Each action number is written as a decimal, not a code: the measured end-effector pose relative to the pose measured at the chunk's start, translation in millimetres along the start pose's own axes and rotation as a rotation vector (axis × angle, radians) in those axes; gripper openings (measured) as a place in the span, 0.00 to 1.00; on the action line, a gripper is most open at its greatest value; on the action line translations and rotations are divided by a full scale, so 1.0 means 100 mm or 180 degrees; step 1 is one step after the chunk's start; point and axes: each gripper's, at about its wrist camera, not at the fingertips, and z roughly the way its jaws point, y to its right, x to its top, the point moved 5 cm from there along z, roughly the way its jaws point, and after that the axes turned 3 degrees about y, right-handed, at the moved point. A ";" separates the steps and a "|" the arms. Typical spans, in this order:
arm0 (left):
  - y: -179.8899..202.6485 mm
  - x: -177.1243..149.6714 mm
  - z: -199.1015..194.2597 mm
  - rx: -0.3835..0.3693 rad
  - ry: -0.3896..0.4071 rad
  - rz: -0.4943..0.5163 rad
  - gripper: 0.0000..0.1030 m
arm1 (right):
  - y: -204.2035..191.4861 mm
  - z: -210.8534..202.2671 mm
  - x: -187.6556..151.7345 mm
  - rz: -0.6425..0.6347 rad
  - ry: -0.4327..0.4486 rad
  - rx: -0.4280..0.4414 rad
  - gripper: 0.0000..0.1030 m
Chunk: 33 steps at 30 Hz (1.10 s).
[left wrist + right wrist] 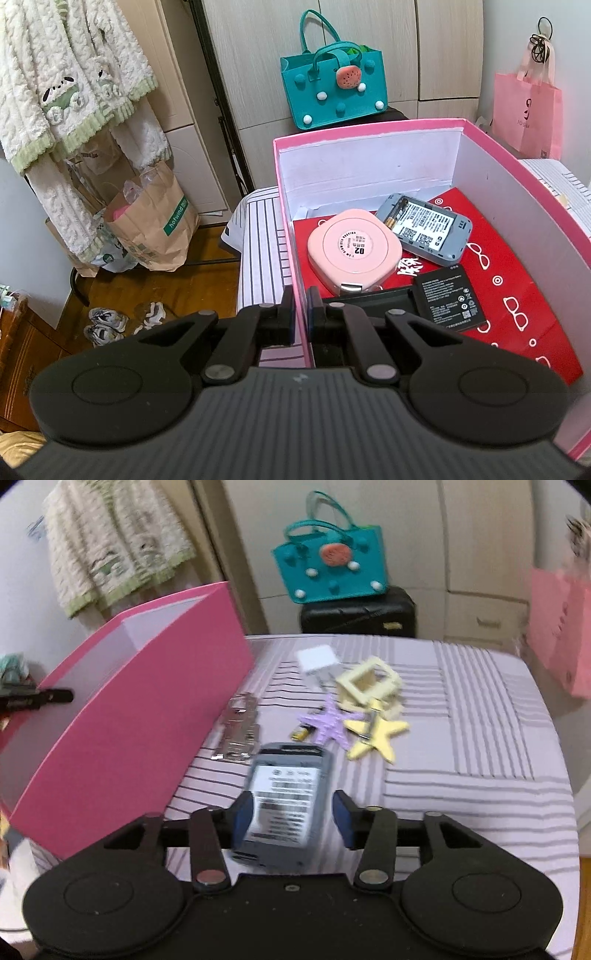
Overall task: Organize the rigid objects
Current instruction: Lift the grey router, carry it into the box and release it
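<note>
The pink box [369, 127] stands on a striped bed [461, 738], its near wall clamped between the closed pads of the left hand-held gripper [301, 314], which points steeply down. Inside, on a red sheet printed with white glasses and rings, lie a pink rounded case [354, 253] with a round label reading "02", a grey device [424, 229] with its back open showing a white label with codes and a small battery, and a flat black battery pack [450, 297] with fine white print too small to read.

On the bed beside the box, a second grey device [284, 801] with a blurred white label lies between the parted fingers of the right hand-held gripper [291, 812]; whether the left pad touches it is unclear, the right stands clear. Beyond it lie a metal strip [238, 731], a purple star [328, 722], a yellow star [376, 738], a pale yellow frame [369, 683] and a small battery [301, 733].

A brown paper bag [155, 225] on the floor reads "hotwind".
</note>
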 end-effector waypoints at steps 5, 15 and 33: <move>0.00 0.00 0.00 -0.0001 0.0000 -0.0001 0.05 | -0.18 0.14 -0.05 -0.0318 -0.0046 -0.0258 0.73; 0.00 0.00 0.00 -0.0009 0.0004 -0.0009 0.05 | -0.16 0.16 0.02 -0.0309 0.0052 -0.0367 0.64; 0.01 0.00 0.02 -0.0058 0.0017 -0.0090 0.05 | -1.30 -0.36 1.09 -0.0994 -0.0066 0.1445 0.64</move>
